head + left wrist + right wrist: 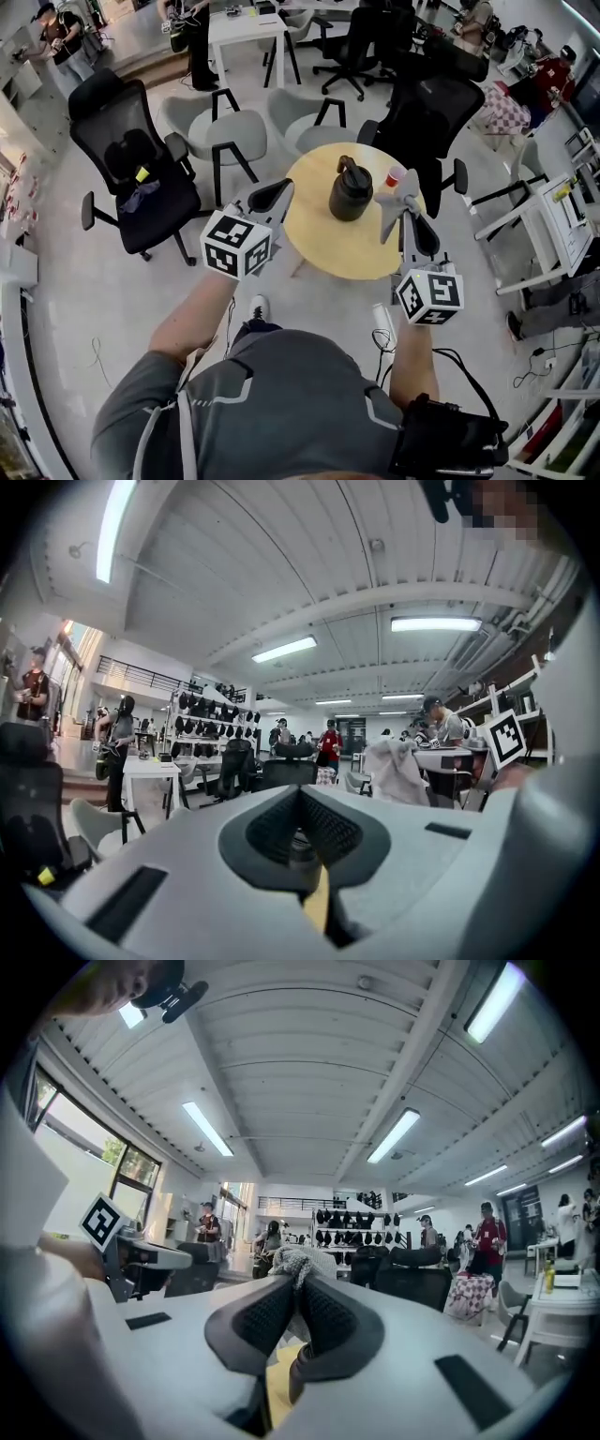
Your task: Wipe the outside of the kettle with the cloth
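Observation:
A black kettle (pixel 351 194) with a looped handle stands upright on the round wooden table (pixel 328 246), towards its far side. My right gripper (pixel 395 201) is just right of the kettle, raised and shut on a pale grey cloth (pixel 403 190). In the right gripper view the cloth (pixel 298 1264) bunches out past the closed jaws. My left gripper (pixel 280 189) hovers at the table's left edge, left of the kettle, shut with nothing in it. The left gripper view looks up across the room, with the jaws (pixel 300 797) pressed together and the cloth (pixel 394 772) hanging at the right.
A red cup (pixel 396 176) sits on the table behind the cloth. A black office chair (pixel 131 159) is at the left, grey chairs (pixel 220 136) beyond the table, another black chair (pixel 433 111) behind it. A white desk (pixel 558 225) stands right. Several people are in the room.

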Motion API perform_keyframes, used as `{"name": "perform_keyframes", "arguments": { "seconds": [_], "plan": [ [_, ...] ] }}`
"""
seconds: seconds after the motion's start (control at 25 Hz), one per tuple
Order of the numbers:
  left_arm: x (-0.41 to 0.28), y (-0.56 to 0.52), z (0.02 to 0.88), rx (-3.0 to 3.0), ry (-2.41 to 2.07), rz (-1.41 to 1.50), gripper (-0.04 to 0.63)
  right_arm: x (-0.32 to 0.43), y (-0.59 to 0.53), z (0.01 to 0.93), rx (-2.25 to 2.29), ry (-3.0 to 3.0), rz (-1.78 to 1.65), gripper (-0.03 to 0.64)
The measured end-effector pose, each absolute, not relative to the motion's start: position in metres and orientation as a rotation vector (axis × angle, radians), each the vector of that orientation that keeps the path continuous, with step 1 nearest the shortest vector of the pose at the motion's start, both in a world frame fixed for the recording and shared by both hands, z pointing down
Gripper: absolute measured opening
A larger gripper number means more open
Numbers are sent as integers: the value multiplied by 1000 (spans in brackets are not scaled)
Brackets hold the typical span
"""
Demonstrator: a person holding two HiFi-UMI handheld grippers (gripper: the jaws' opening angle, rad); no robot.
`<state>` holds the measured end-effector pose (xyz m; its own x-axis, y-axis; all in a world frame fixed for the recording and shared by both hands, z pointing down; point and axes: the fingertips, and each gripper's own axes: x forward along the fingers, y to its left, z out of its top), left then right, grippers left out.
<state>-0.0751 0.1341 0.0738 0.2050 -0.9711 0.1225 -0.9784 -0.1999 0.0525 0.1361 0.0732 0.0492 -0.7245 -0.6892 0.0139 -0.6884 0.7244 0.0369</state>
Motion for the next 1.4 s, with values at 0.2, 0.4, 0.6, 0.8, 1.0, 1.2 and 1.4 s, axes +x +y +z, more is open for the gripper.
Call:
{"name": "perform_keyframes", "arguments": {
  "seconds": [0.2,0.4,0.6,0.8,1.0,1.2,1.4],
  "plan": [
    [-139,92,74,2389,-1837,84,8,76,40,47,1227,-2844,-45,44],
    [-172,59,88,2425,-1743,92,8,41,15,59,1291,-2770,-13,44],
    [-180,32,115,2471,-1622,117,8,21,0,75,1353,-2724,17,44],
    [-161,5,135,2459,-1588,144,8,29,-24,91,1365,-2710,70,44],
    [-146,-14,154,2414,-1622,193,8,26,-40,108,1304,-2753,77,44],
    [-135,-29,174,2430,-1619,242,8,16,-55,137,1301,-2747,132,44],
    [-149,-42,204,2470,-1518,254,8,-19,-58,178,1431,-2655,190,44]
  ]
}}
